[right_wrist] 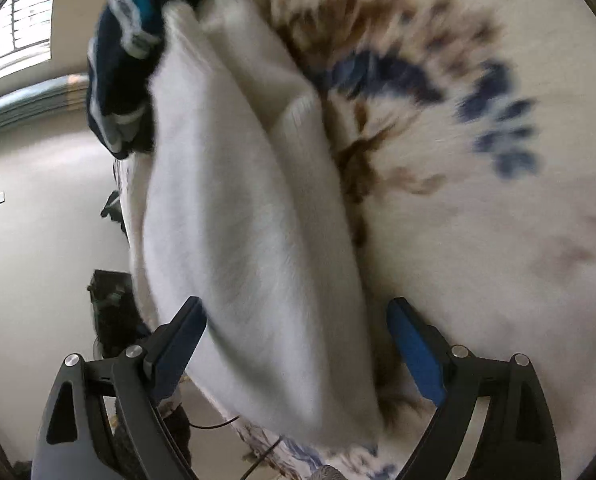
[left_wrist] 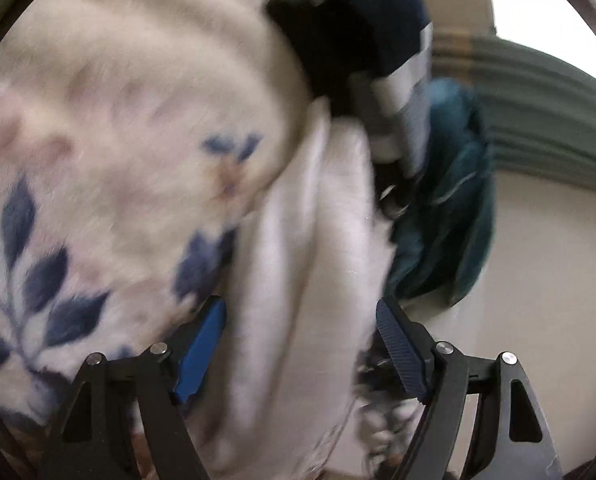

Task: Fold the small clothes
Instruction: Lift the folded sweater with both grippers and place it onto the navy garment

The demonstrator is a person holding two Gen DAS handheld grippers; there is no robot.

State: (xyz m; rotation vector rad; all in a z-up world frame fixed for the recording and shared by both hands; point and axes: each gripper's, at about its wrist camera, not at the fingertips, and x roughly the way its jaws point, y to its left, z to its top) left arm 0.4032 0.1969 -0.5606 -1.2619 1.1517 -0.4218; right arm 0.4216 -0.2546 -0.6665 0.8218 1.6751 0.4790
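Note:
A folded white garment [left_wrist: 310,264] lies on a fluffy white blanket with blue leaves [left_wrist: 97,140]. My left gripper [left_wrist: 300,348] is open, its blue pads on either side of one end of the garment. The garment also shows in the right wrist view [right_wrist: 249,220]. My right gripper [right_wrist: 298,344] is open around its other end. Both views are blurred by motion. A dark blue and grey striped piece of clothing [left_wrist: 378,60] lies just past the white garment; it also shows in the right wrist view [right_wrist: 121,72].
A teal cloth [left_wrist: 454,200] hangs beside the blanket's edge. Pale floor [right_wrist: 37,220] lies beyond the blanket, with a dark object [right_wrist: 109,296] and a cable on it. A window [right_wrist: 21,16] is at the far wall.

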